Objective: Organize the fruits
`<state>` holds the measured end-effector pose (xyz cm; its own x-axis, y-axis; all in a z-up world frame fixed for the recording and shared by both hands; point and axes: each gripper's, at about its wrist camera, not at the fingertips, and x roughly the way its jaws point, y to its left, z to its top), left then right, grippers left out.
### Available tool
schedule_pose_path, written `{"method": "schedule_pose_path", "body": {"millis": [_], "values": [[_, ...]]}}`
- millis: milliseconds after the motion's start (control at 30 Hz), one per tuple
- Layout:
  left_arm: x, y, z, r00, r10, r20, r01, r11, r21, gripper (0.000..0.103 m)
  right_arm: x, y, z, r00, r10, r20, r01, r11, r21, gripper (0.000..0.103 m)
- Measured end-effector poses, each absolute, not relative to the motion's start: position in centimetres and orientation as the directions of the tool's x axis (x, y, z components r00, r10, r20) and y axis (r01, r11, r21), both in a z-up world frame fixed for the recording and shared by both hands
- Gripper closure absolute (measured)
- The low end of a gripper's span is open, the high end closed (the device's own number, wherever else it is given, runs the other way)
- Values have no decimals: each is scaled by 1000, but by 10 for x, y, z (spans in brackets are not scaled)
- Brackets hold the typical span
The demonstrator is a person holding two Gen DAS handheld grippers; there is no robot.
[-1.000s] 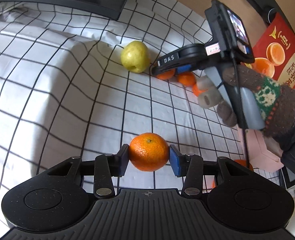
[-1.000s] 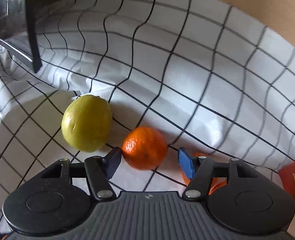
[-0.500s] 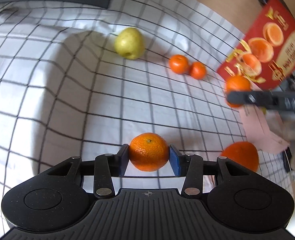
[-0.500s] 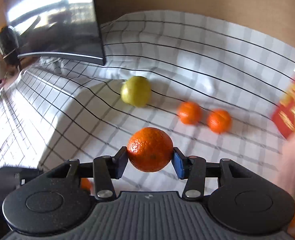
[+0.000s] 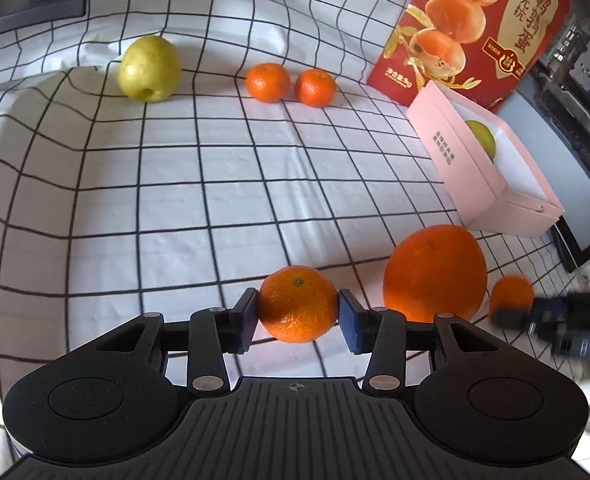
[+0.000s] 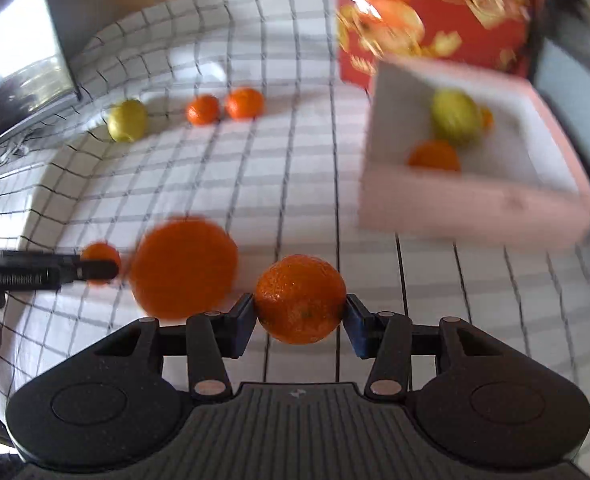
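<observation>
left tongs (image 5: 299, 322): clamped on a mandarin (image 5: 297, 304) | right tongs (image 6: 301, 320): clamped on another mandarin (image 6: 299, 299)

A white checked cloth (image 5: 215, 184) covers the bench. A red carton (image 5: 475, 28) stands behind; a dark monitor (image 6: 27, 60) sits at the far left.

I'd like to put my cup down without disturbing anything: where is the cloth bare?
The wide checked cloth between the pear, the two small mandarins and the pink box lies bare. It is crowded near the big orange, where both grippers hold mandarins.
</observation>
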<state>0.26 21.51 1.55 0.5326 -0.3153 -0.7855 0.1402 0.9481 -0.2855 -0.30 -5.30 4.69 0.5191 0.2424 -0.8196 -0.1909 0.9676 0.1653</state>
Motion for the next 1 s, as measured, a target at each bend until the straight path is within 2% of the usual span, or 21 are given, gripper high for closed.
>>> {"method": "schedule_pose_path", "body": {"millis": [267, 400, 500, 700, 1000], "values": [[8, 206, 16, 547, -263, -794, 78, 961, -265, 55, -6, -56, 32, 479, 354, -803, -253, 932, 261, 53], [8, 205, 14, 548, -257, -796, 59, 961, -269, 55, -1, -73, 35, 529, 337, -779, -238, 940, 245, 29], [10, 200, 15, 545, -238, -804, 52, 967, -251, 55, 2, -86, 34, 556, 334, -761, -208, 942, 262, 19], [14, 185, 15, 550, -183, -815, 61, 982, -179, 54, -6, -103, 20, 554, 392, -734, -157, 915, 371, 13], [17, 168, 14, 552, -145, -821, 116, 989, -97, 49, -17, -89, 19, 558, 349, -753, -190, 937, 294, 7]]}}
